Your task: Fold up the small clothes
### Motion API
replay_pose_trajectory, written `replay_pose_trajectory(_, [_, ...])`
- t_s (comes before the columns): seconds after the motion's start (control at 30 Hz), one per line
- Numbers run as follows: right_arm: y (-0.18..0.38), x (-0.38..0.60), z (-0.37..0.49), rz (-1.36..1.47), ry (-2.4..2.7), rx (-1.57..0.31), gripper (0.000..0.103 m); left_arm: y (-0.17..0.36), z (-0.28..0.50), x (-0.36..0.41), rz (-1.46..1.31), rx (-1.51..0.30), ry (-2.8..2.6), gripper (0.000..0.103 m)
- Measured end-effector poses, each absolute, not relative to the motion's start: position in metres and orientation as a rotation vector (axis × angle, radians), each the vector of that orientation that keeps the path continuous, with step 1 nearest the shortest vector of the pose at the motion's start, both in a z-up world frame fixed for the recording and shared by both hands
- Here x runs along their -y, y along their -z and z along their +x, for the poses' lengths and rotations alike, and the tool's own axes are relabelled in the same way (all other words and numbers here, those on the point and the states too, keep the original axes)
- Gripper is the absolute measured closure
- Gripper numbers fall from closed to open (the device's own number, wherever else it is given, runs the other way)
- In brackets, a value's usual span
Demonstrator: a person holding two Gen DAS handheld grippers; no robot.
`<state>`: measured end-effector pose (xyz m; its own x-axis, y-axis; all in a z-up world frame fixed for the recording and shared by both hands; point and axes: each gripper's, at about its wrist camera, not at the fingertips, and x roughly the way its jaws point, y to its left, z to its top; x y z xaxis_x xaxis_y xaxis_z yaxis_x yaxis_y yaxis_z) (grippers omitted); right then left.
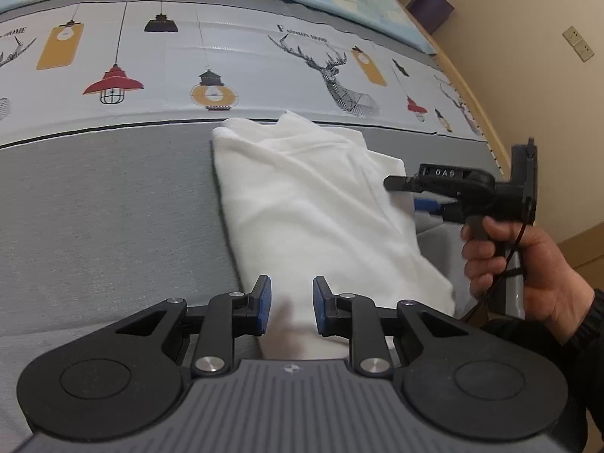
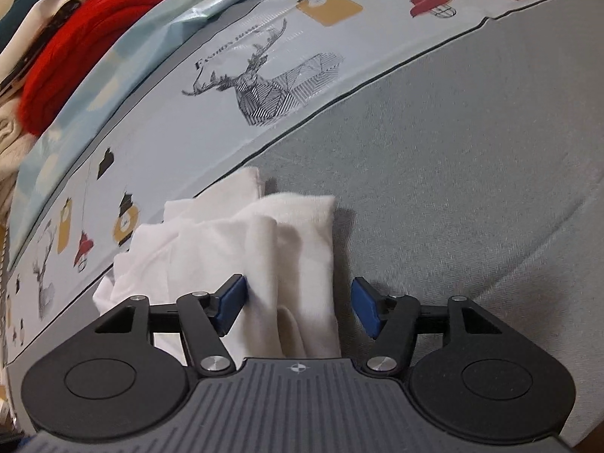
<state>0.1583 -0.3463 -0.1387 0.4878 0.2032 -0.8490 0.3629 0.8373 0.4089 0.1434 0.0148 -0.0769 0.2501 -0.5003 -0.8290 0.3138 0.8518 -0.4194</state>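
White garment (image 1: 313,204), partly folded into a long bundle, lies on the grey band of the bed cover (image 1: 105,204), its far end touching the dark line where the printed strip (image 1: 234,56) of lamps and deer begins. In the right wrist view the same garment (image 2: 264,249) shows several loose upright folds.

Left gripper (image 1: 291,307) points steeply down over the near end of the garment. Its jaws stand partly open, a narrow gap between the blue pads; cloth shows below the gap, and the pads do not press on it.

Right gripper (image 2: 298,305) also points steeply down, jaws about half open. A vertical fold of cloth sits between the pads: the left pad is touching or just beside it, the right pad stands clear. In the left wrist view the right gripper (image 1: 400,188) reaches in from the right edge of the garment, held by a hand (image 1: 528,264) in a dark sleeve (image 1: 589,339).

Near end of the garment is hidden behind both gripper bodies. Motion blur smears the cloth near the pads.

Grey cover lies bare beside the garment. Red cloth (image 2: 83,49) is piled beyond the far edge of the bed.
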Motion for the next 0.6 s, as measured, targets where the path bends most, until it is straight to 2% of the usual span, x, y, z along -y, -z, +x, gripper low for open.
replay_pose_trajectory(0.03, [0.137, 0.345, 0.159, 0.600, 0.099, -1.061, 0.070, 0.076, 0.142, -0.015, -0.178, -1.196, 0.565, 0.078])
replay_pose_trajectory(0.07, [0.134, 0.343, 0.159, 0.601, 0.084, -1.040, 0.089, 0.075, 0.142, -0.015, -0.175, -1.197, 0.575, 0.078])
replay_pose_trajectory(0.1, [0.128, 0.340, 0.159, 0.577, 0.087, -1.010, 0.095, 0.076, 0.141, -0.012, -0.167, -1.200, 0.587, 0.078])
replay_pose_trajectory(0.17, [0.108, 0.328, 0.155, 0.462, 0.057, -0.917, 0.096, 0.078, 0.140, -0.003, -0.141, -1.207, 0.613, 0.078])
replay_pose_trajectory(0.27, [0.069, 0.309, 0.141, 0.334, -0.030, -0.665, 0.097, 0.084, 0.135, 0.017, -0.091, -1.227, 0.656, 0.078])
replay_pose_trajectory(0.33, [0.058, 0.304, 0.134, 0.301, -0.053, -0.571, 0.096, 0.089, 0.132, 0.030, -0.048, -1.238, 0.669, 0.078])
replay_pose_trajectory(0.43, [0.073, 0.304, 0.143, 0.193, 0.099, -0.695, 0.086, 0.094, 0.131, 0.045, -0.010, -1.256, 0.680, 0.078])
replay_pose_trajectory(0.53, [0.078, 0.325, 0.140, 0.252, 0.145, -0.783, 0.084, 0.098, 0.133, 0.051, -0.002, -1.260, 0.672, 0.078])
replay_pose_trajectory(0.57, [0.079, 0.330, 0.138, 0.296, 0.113, -0.805, 0.078, 0.099, 0.135, 0.052, -0.001, -1.262, 0.665, 0.078])
replay_pose_trajectory(0.6, [0.080, 0.334, 0.135, 0.342, 0.051, -0.844, 0.062, 0.100, 0.137, 0.053, 0.001, -1.263, 0.655, 0.078])
